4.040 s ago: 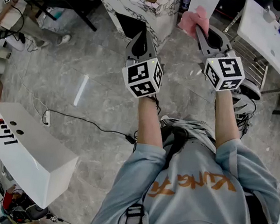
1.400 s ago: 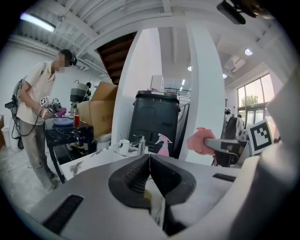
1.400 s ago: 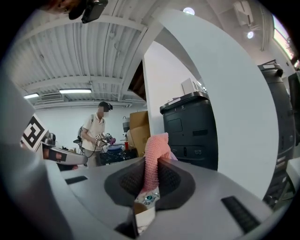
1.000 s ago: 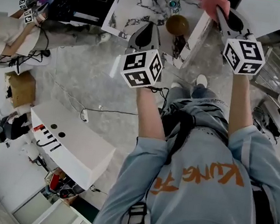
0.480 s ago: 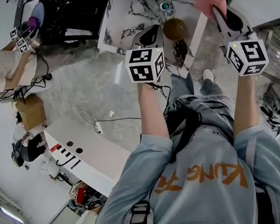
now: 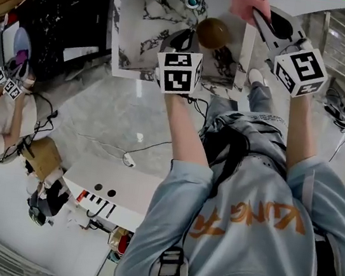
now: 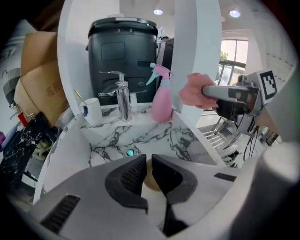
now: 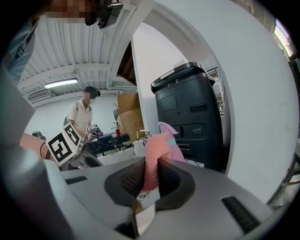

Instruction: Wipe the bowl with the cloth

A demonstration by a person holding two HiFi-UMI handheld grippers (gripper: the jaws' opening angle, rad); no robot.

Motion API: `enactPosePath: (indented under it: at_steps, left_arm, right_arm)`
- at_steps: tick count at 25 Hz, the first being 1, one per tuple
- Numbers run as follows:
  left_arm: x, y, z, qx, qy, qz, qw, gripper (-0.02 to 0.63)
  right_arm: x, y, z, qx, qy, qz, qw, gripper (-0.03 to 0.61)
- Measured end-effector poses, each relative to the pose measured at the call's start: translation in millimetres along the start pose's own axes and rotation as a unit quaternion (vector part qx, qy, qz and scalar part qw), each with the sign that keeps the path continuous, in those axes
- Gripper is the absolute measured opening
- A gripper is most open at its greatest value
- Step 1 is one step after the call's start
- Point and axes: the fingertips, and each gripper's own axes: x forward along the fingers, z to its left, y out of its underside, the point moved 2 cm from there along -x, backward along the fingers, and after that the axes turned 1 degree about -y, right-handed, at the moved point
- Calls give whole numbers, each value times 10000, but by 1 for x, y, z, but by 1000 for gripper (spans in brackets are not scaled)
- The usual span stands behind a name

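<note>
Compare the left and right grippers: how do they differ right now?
The right gripper is clamped on the pink cloth; the left gripper holds nothing, jaws nearly together. The left gripper points at the brown bowl; the right gripper's view shows no bowl. Both carry marker cubes.

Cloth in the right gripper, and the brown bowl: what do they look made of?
Cloth: pink textile, probably knitted or waffle-weave, going by its fine ribbed texture and soft folds. Bowl: smooth, brown, with a dull sheen; perhaps wood or plastic, but no grain shows to settle it.
</note>
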Motion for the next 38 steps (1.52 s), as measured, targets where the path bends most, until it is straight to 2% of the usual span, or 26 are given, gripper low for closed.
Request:
enactPosePath:
  at_steps: [7, 9, 17, 24, 31, 35, 38]
  left_arm:
    - [38, 19, 5, 371, 614, 536, 9960, 36]
    - [49, 26, 6, 428, 753, 703, 9938, 116]
    - [93, 66, 12, 870, 1061, 1432, 9801, 118]
    - [122, 80, 16, 541, 1197, 1591, 9785, 118]
    - [139, 89, 15, 15, 1295, 1754, 9759, 117]
    - [147, 84, 18, -222, 1097, 1551, 9815, 42]
    - [143, 75, 22, -341, 939, 1373, 9855, 32]
  right_arm:
    - [14, 13, -1, 39, 333, 182, 9993, 49]
    - [15, 18, -2, 81, 454, 231, 9987, 49]
    - [14, 37, -3, 229, 913, 419, 9947, 49]
    - [16, 46, 0, 230, 1015, 584, 9929, 49]
    - [25, 44, 8, 162, 894, 642, 9938, 49]
    - [27, 43, 12, 86, 778, 685, 9946, 49]
    - [25, 41, 13, 41, 701, 709, 9950, 49]
